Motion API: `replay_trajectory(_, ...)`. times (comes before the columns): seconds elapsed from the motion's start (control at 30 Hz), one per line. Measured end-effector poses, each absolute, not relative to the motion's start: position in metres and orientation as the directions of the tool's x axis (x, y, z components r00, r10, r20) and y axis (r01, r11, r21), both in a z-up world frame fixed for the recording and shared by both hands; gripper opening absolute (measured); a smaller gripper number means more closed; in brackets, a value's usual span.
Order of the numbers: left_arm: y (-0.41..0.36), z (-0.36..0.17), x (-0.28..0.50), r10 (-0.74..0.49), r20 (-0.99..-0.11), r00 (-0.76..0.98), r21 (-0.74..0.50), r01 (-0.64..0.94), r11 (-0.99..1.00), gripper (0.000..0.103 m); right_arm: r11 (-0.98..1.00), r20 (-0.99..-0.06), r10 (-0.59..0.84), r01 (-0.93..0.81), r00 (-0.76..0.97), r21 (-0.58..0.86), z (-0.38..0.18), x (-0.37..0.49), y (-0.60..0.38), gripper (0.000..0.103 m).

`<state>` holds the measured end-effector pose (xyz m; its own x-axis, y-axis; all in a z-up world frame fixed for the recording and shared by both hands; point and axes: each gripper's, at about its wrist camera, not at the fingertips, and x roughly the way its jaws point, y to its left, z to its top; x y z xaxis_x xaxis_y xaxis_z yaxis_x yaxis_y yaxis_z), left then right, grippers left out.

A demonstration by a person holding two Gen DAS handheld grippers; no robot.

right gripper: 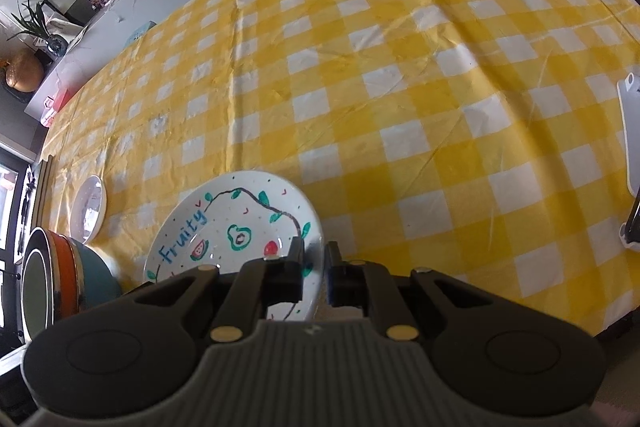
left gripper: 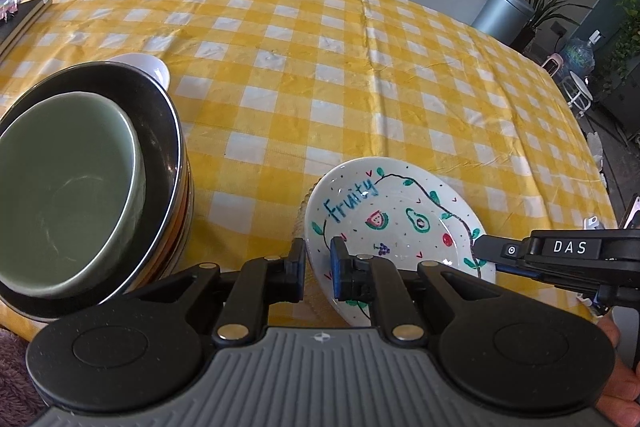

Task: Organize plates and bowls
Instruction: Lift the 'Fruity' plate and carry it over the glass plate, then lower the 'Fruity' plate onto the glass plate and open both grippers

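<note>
My left jaws (left gripper: 318,259) and my right jaws (right gripper: 314,263) both clamp the rim of the fruit plate (left gripper: 400,211) — beside the bowl stack (left gripper: 80,187).

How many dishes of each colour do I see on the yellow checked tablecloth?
White round plates: 2, the painted "Fruity" plate and the small plain plate
Pale green ceramic bowl: 1
Black round dish: 1
Orange dish: 1
Teal bowl: 1
Total: 6 that show; the stack may hide more.
</note>
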<state>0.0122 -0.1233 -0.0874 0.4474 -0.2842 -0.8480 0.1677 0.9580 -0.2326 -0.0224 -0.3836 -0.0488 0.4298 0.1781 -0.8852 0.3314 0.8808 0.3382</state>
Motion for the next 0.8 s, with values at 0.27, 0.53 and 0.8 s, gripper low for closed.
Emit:
replay_trajectory(0.27,-0.124,-0.094,0.009,-0.26,-0.859,0.441,-0.205,0.17,0.964,0.013,0.909,-0.899,0.149,0.302,0.412,0.289,-0.052,-0.02,-0.374,0.008)
replay_trajectory(0.53,-0.127,-0.095,0.009,-0.246,-0.858,0.451,-0.185,0.177,0.967,0.013,0.933,-0.905,0.11,0.272,0.41,0.237,-0.053,-0.019,-0.365,0.009)
replay_trajectory(0.8,-0.128,-0.095,0.008,-0.233,-0.853,0.466,-0.161,0.189,0.969,0.013,0.945,-0.912,0.086,0.257,0.401,0.203,-0.055,-0.019,-0.358,0.008)
